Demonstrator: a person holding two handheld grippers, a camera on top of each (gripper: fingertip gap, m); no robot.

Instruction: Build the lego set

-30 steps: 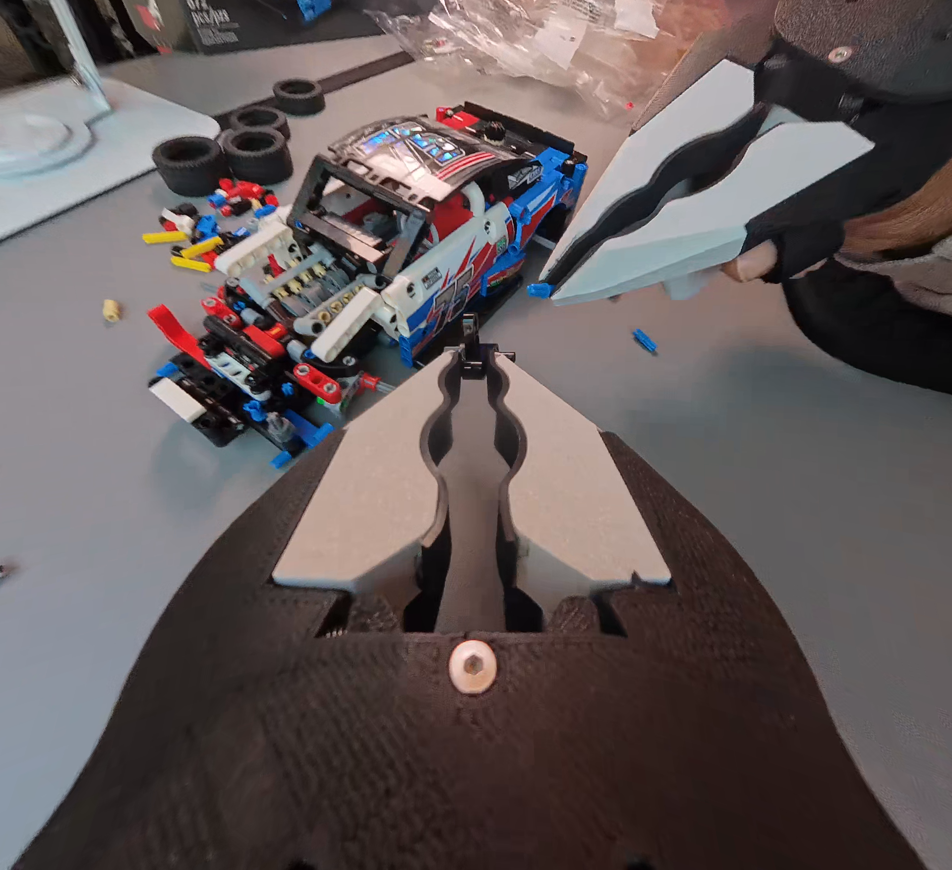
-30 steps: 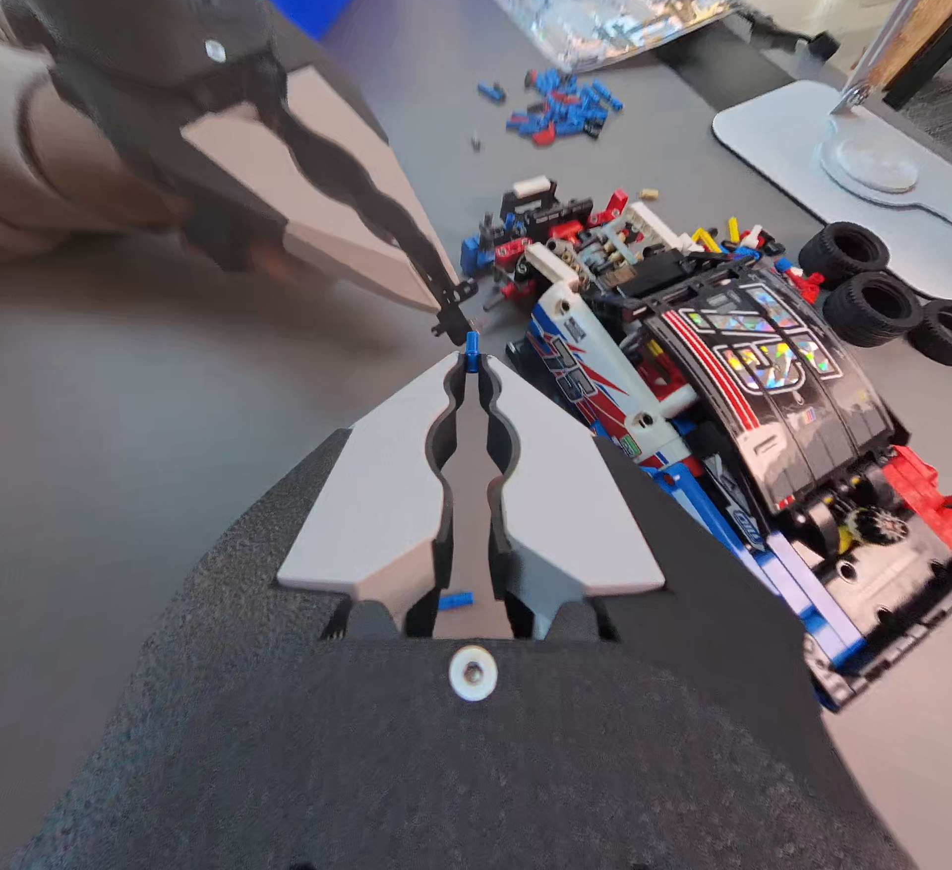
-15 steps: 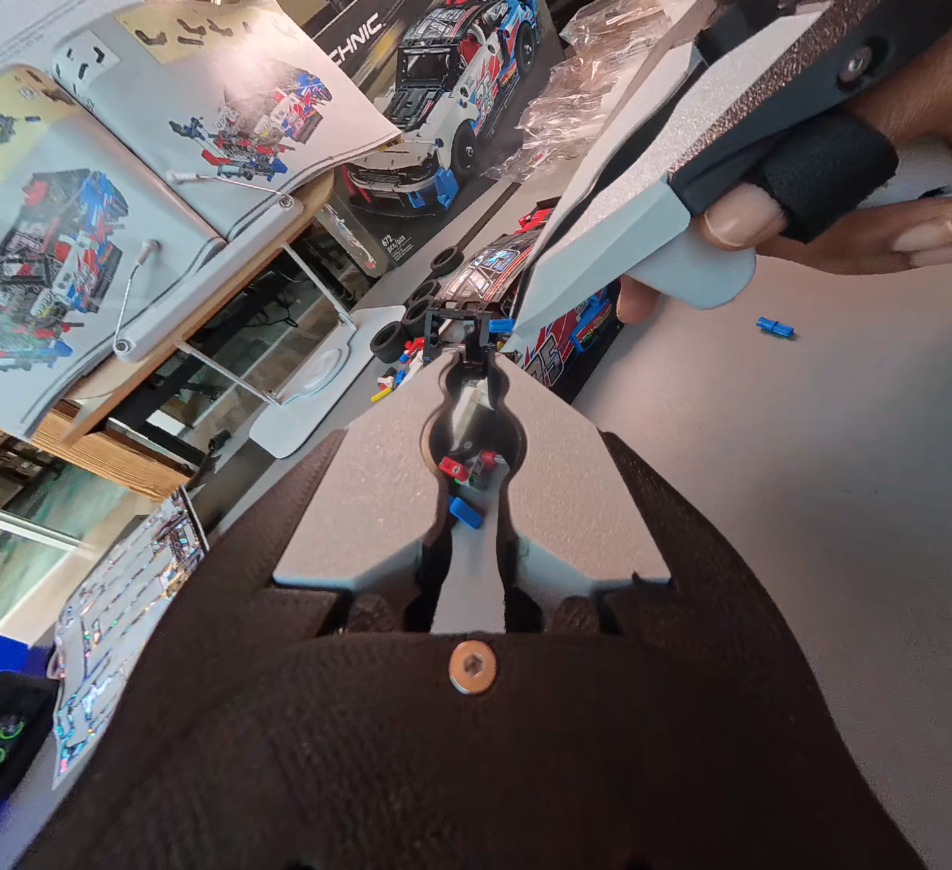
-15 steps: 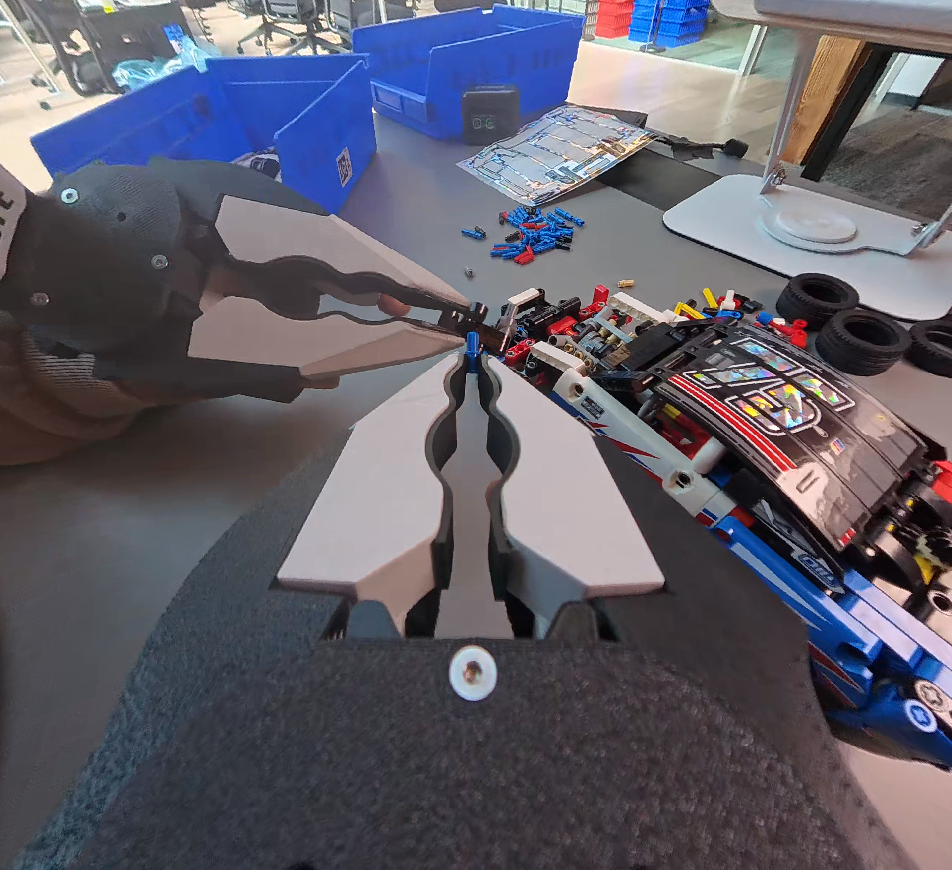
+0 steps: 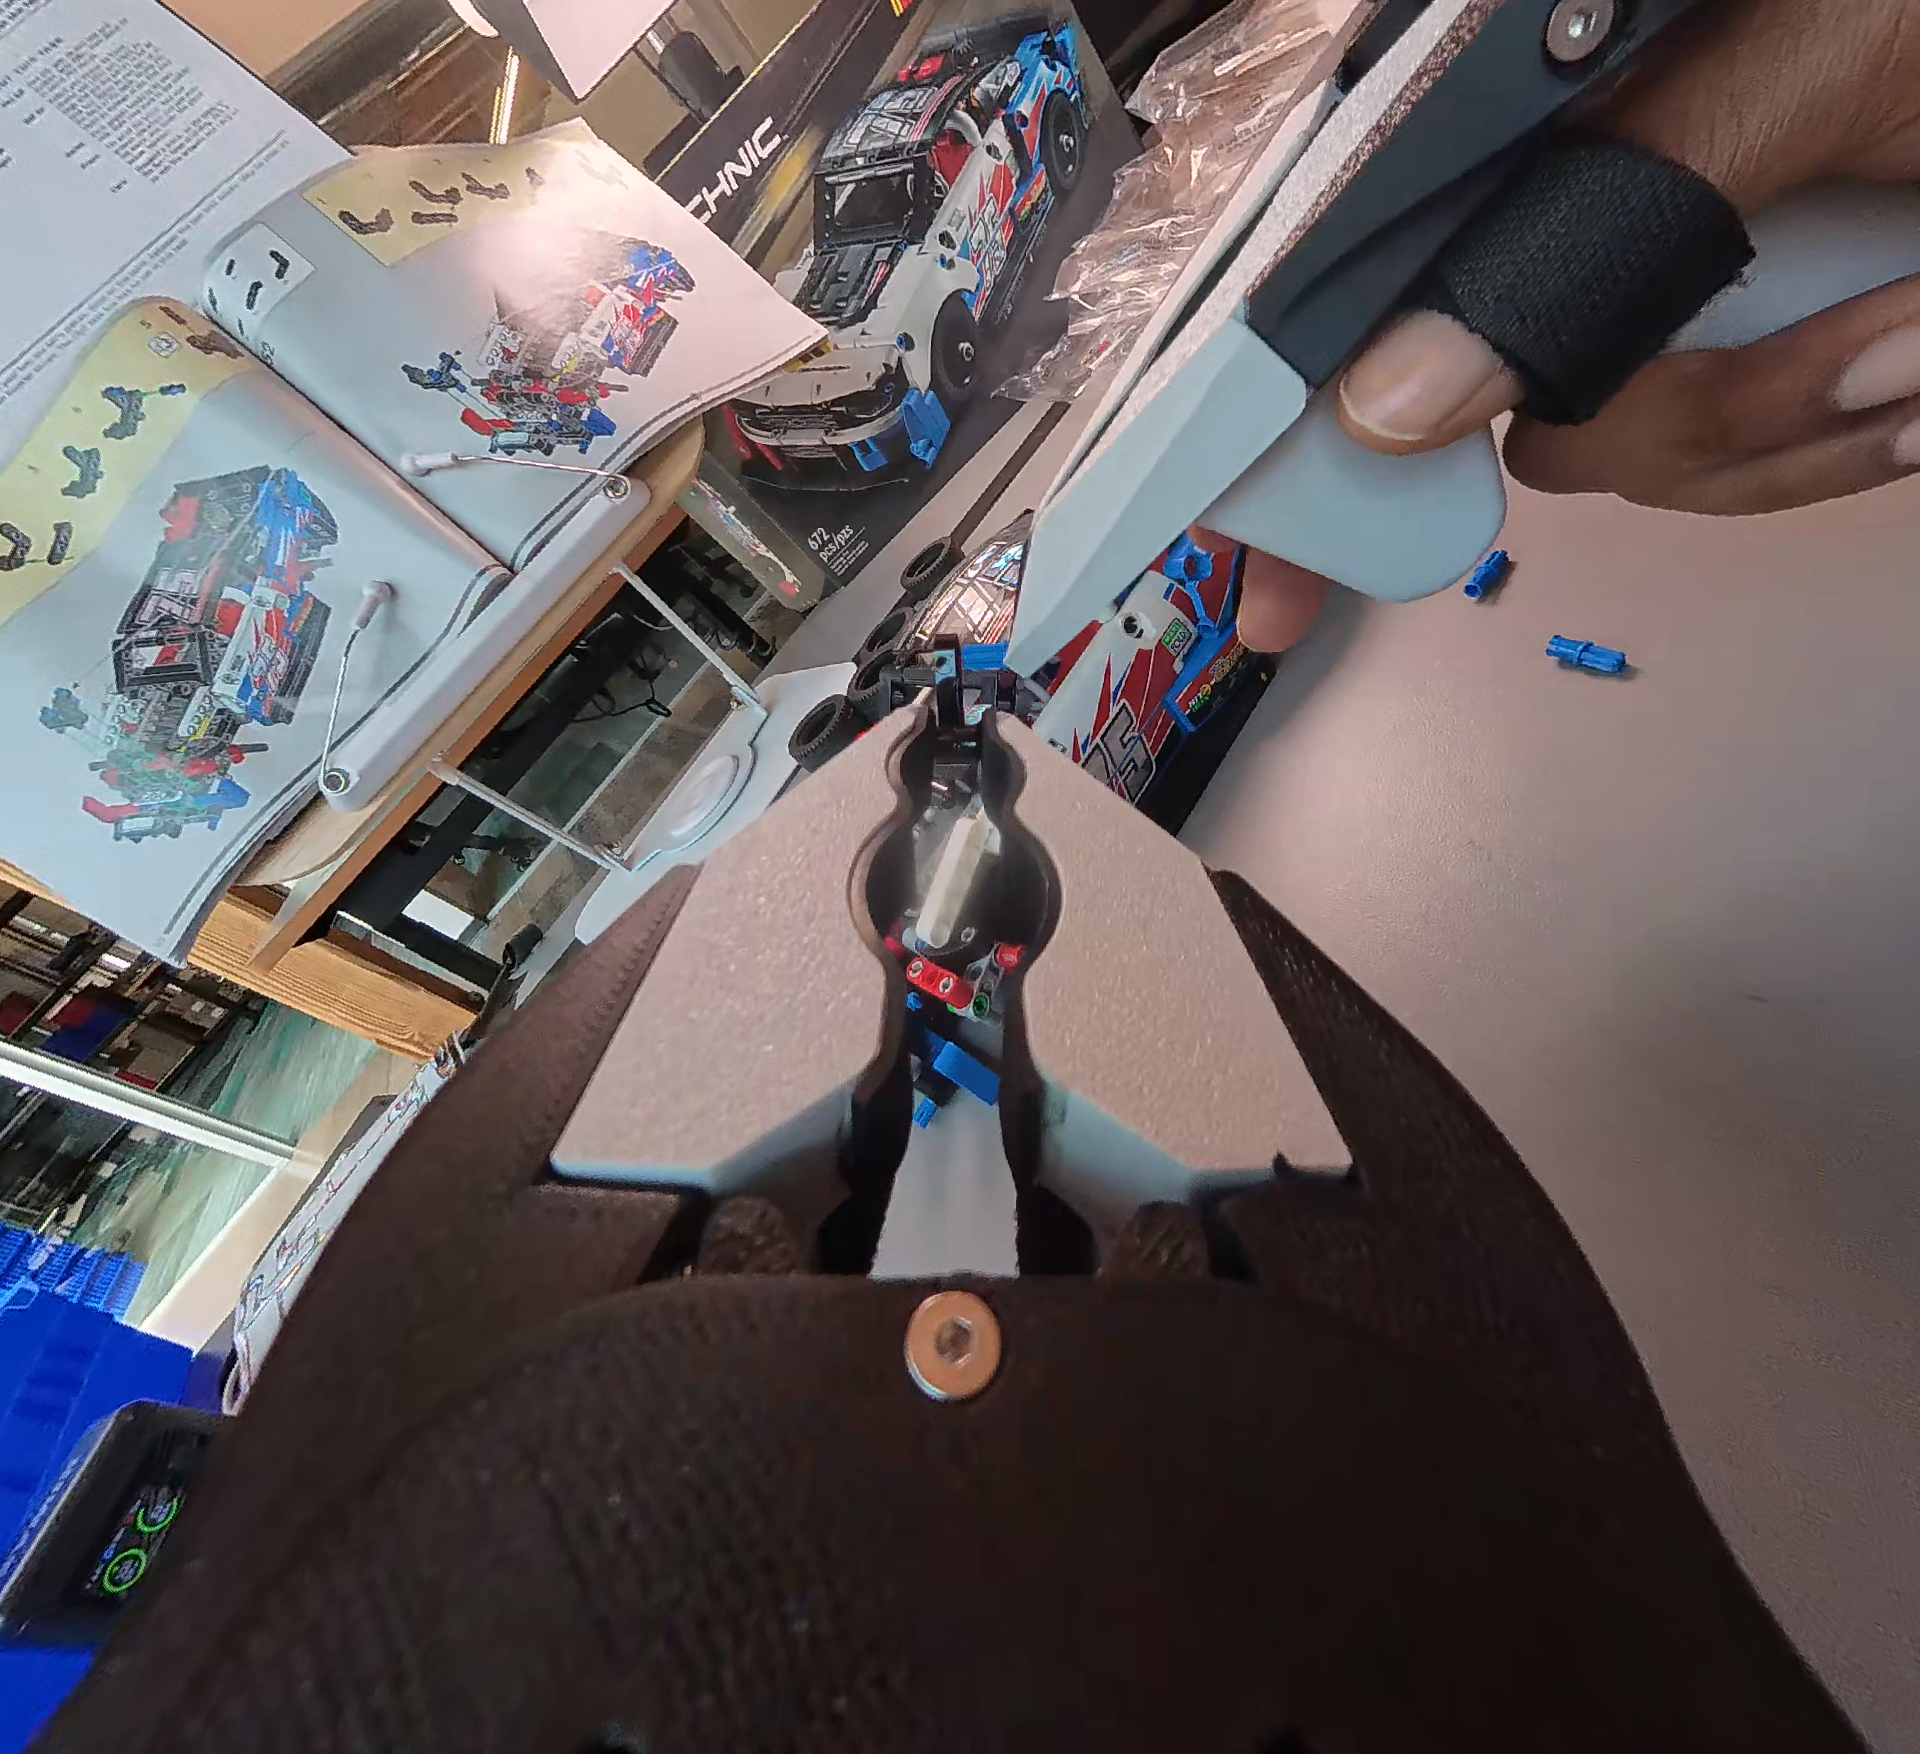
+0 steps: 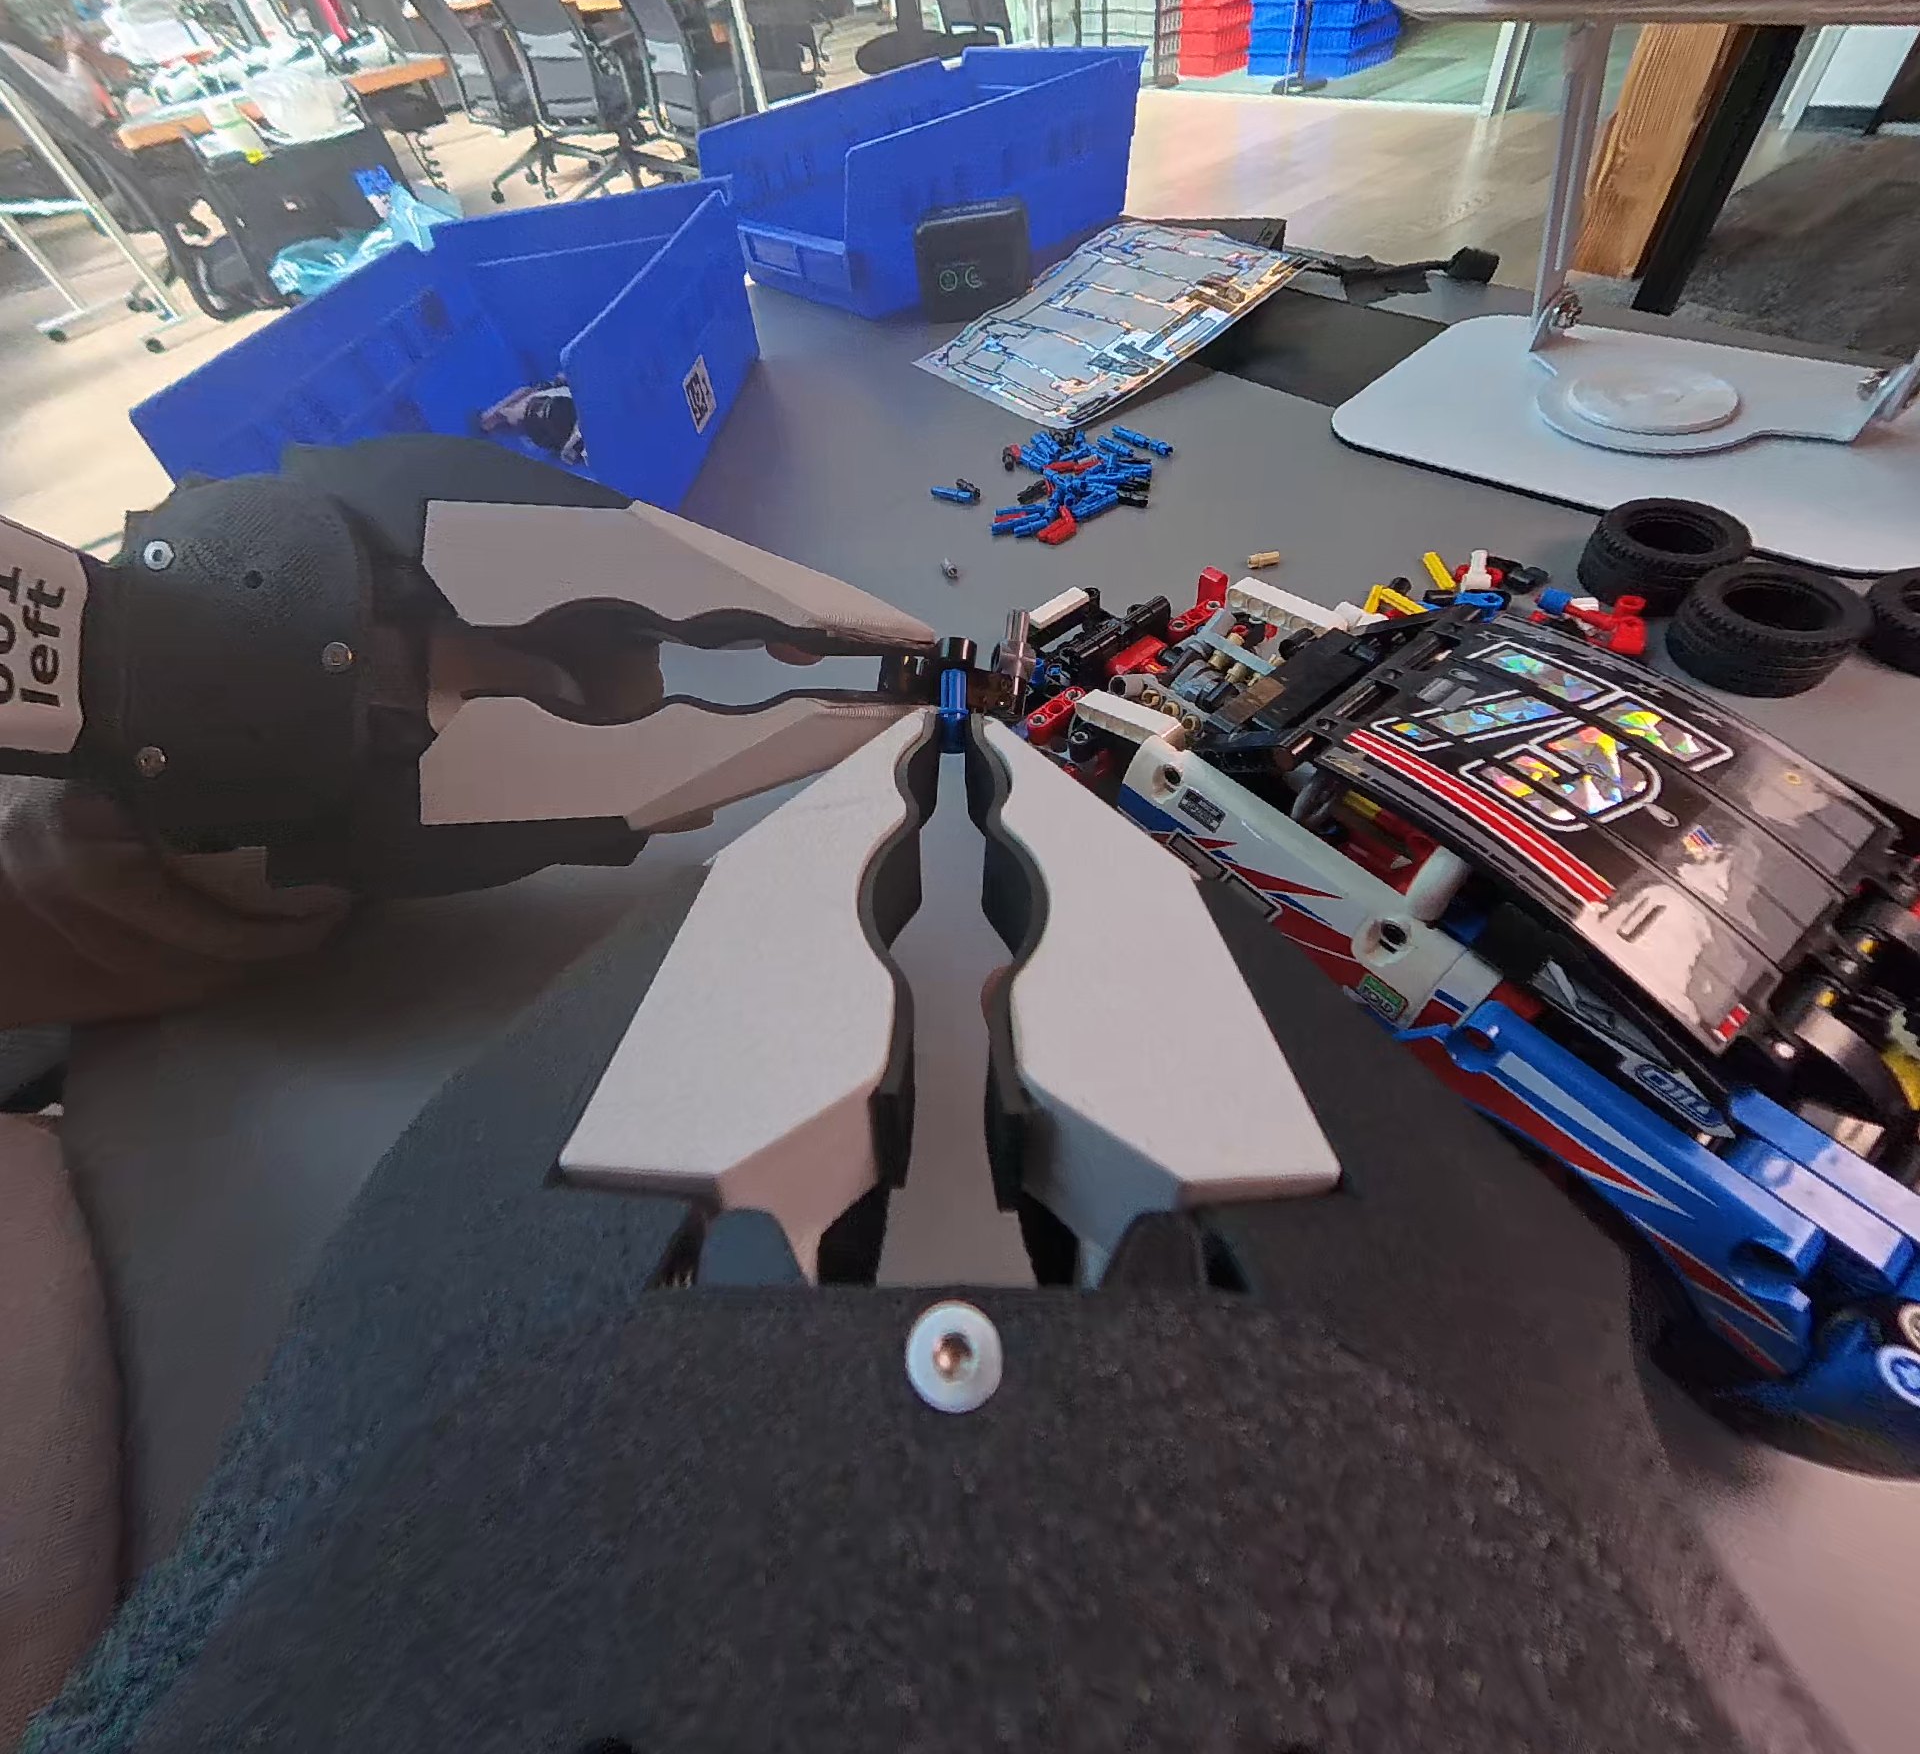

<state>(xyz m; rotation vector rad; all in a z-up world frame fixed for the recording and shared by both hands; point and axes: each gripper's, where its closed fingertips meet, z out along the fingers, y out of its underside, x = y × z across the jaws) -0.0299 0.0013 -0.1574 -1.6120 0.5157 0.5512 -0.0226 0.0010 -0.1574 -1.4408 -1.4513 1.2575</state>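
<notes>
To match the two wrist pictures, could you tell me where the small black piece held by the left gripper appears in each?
Left wrist view: small black piece just above centre, pinched at the left gripper tips.
Right wrist view: left of centre, meeting the right gripper's blue pin.
Shared landmark: lego car behind it.

Two matching grippers (image 6: pixel 951 733) (image 5: pixel 951 712): black textured bodies, pale grey wavy-edged fingers, a silver screw (image 6: pixel 953 1356) behind them; a black fabric finger sleeve (image 5: pixel 1579 281).
</notes>
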